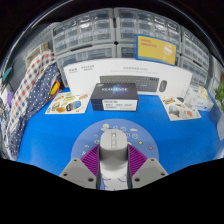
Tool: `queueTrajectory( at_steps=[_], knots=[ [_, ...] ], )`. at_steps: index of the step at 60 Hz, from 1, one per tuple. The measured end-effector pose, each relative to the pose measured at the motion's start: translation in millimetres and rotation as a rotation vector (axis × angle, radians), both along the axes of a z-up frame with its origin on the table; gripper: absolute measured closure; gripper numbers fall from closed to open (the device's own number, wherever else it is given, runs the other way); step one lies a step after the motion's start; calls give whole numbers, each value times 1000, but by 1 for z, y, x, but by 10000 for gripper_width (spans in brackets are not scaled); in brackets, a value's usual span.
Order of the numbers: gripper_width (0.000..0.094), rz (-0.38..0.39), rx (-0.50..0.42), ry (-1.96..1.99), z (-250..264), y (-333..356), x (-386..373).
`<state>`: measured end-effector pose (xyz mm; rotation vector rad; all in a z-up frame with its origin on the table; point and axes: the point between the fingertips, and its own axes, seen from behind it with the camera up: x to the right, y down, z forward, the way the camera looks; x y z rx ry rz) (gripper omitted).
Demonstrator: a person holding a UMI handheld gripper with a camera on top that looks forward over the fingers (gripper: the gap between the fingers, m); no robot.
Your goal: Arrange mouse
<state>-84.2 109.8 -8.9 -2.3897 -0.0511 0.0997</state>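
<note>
A grey computer mouse sits between my gripper's two fingers, its front pointing away over the white round mat on the blue table. Both purple pads press against the mouse's sides, so the fingers are shut on it. The mouse's rear end is hidden between the fingers.
A black box lies just beyond the mat. Behind it stands a white keyboard box. Printed cards lie left and right. Drawer cabinets line the back wall. A checkered cloth hangs at the left.
</note>
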Motion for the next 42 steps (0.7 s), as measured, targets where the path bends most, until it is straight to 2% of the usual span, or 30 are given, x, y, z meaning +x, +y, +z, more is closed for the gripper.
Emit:
queueTrajectory(
  at_steps=[17,18,22,24,42],
  knots=[
    [422,-4,-9,-48,-2,0,1],
    [358,-5,-15,-49,-2,0,2],
    [206,1,-42,-68,-1,-4,2],
    [177,4,-42,-89,4,-7,3],
    [157,-44,110,-60,121,-44,-11]
  ],
)
